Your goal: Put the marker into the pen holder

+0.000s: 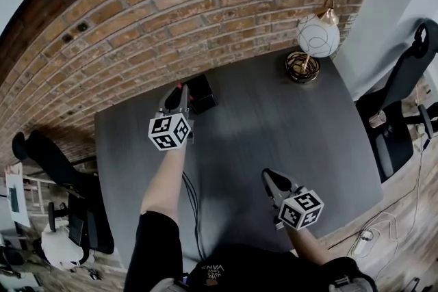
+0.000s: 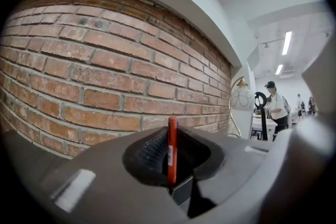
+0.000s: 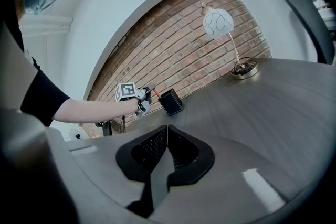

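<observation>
A red marker stands upright between the jaws of my left gripper, which is shut on it. In the head view the left gripper hangs over the table's far left part, right beside the black square pen holder, with the marker's red end showing at the jaw tips. The holder's corner shows just below the marker. From the right gripper view the marker points toward the pen holder. My right gripper rests near the front edge, shut and empty.
The dark grey table stands against a brick wall. A globe lamp on a round brass base sits at the far right corner. Office chairs stand to the right and left. Cables run off the table's front.
</observation>
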`<state>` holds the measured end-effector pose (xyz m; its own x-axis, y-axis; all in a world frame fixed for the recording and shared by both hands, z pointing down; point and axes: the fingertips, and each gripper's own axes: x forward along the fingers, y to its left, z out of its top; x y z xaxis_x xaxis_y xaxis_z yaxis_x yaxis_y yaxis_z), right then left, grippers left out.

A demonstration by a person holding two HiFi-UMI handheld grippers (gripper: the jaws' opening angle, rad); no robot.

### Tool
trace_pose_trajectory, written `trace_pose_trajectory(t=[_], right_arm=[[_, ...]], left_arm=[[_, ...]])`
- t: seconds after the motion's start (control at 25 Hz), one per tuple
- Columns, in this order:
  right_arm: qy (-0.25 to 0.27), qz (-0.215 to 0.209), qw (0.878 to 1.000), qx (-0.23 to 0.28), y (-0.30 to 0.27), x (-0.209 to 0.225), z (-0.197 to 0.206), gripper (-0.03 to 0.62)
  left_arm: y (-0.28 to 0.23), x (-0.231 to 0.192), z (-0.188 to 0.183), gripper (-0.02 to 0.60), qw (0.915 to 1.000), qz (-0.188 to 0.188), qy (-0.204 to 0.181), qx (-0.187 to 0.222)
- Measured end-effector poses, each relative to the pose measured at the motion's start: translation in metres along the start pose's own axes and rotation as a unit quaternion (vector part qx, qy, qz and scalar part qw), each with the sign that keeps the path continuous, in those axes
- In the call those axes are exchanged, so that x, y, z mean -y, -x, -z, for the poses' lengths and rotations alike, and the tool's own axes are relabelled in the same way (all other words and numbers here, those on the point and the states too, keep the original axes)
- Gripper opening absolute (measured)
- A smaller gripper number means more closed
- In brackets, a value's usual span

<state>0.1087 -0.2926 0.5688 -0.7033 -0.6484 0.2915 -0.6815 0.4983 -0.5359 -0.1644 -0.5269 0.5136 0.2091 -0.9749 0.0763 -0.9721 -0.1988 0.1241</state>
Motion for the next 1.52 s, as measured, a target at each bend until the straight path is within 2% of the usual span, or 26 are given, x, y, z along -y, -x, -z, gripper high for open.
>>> trace_pose_trajectory(t=[0.64, 0.84, 1.16, 1.52], right_arm=[[-0.002, -0.003, 1.0, -0.01, -0.003, 0.0, 0.007, 0.002], [-0.003, -0.005, 1.0, -0.012, -0.003, 0.0, 0.009, 0.002], [-0.004, -0.005, 1.0, -0.011, -0.005, 0.0, 0.009, 0.002], [-0.003, -0.006, 1.0, -0.009, -0.002, 0.0, 0.009, 0.002]], left_arm=[[0.007, 0.0, 0.039, 0.101, 0.9978, -0.013, -0.024, -0.06], [0.007, 0.006, 0.05, 0.101, 0.9942, -0.013, -0.057, -0.09], [0.005, 0.005, 0.067, 0.101, 0.9881, -0.018, -0.071, -0.136], [0.004, 0.006, 0.069, 0.103, 0.9836, -0.014, -0.085, -0.159]])
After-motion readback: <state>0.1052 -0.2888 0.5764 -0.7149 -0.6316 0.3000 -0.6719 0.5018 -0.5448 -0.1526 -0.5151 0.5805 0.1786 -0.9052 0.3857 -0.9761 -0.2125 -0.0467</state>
